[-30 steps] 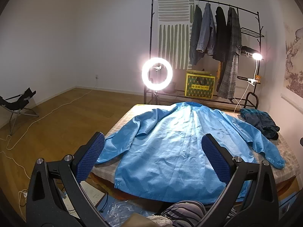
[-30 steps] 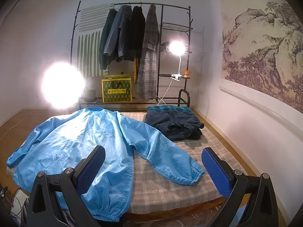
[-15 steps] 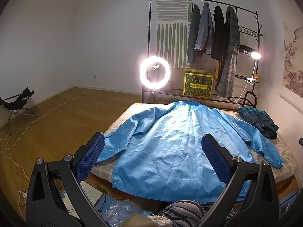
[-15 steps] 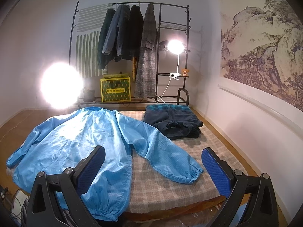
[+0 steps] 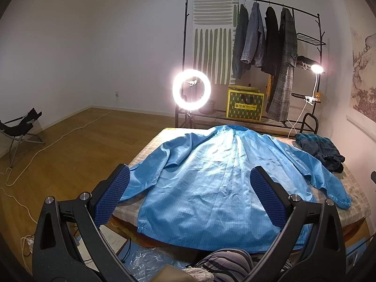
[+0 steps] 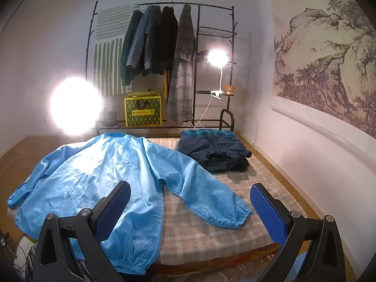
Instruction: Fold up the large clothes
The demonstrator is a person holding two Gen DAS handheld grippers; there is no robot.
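Note:
A large light-blue jacket (image 5: 211, 178) lies spread flat, back up, on a checked table (image 6: 211, 230), sleeves out to both sides. Its hem hangs over the near edge. It also shows in the right wrist view (image 6: 98, 183), with its right sleeve (image 6: 206, 199) lying across the cloth. My left gripper (image 5: 190, 199) is open and empty, held above the near hem. My right gripper (image 6: 190, 209) is open and empty, above the near right part of the table, near the sleeve cuff.
A folded dark-blue garment (image 6: 216, 150) lies at the table's far right corner. Behind stand a clothes rack (image 5: 265, 47) with hanging coats, a yellow box (image 5: 244, 105), a ring light (image 5: 191, 89) and a clip lamp (image 6: 217, 57). A wall runs close on the right.
Both grippers have drawn back and risen slightly, so the jacket and table sit a little lower and farther in view. Jaws stay open; the jacket has not moved.

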